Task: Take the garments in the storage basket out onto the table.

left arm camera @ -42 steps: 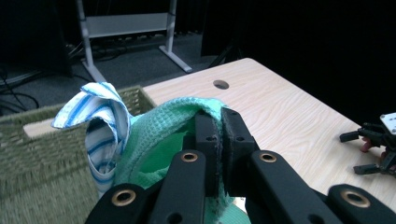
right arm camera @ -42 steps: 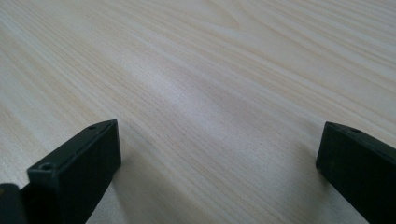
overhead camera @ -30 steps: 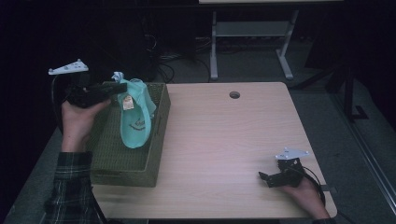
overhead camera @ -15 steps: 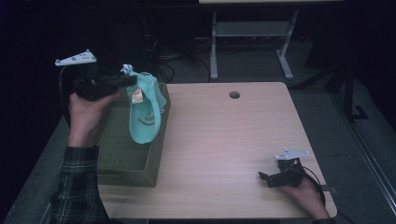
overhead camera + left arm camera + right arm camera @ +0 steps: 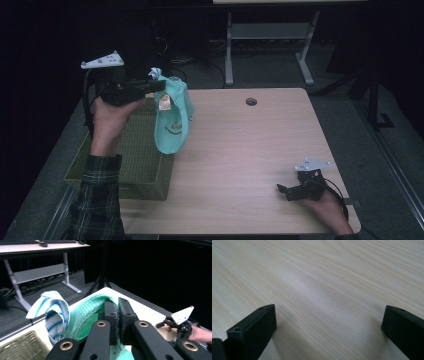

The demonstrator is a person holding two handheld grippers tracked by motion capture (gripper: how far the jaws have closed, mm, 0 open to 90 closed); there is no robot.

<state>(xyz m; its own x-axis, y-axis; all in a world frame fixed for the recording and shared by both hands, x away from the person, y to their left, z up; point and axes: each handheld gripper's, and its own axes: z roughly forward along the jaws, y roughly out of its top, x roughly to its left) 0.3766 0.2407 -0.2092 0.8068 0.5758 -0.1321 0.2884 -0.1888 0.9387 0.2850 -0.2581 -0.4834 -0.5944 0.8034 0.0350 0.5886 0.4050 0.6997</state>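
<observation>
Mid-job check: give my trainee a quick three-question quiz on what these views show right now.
1. True or false: the left hand-held gripper is shut on the green cloth.
2. What lies beneath the right hand-held gripper? A) basket B) bare table C) cloth
3. What sits at the table's left end, under the hanging cloth?

Key: 1. True. 2. B; its jaws stand wide apart. 3. A woven green basket.

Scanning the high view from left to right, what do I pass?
Left gripper → hanging teal waffle-weave cloth → round hole in the pale wooden tabletop → right gripper, resting on the table. The green woven basket overlaps the first two, so I leave it out.
</observation>
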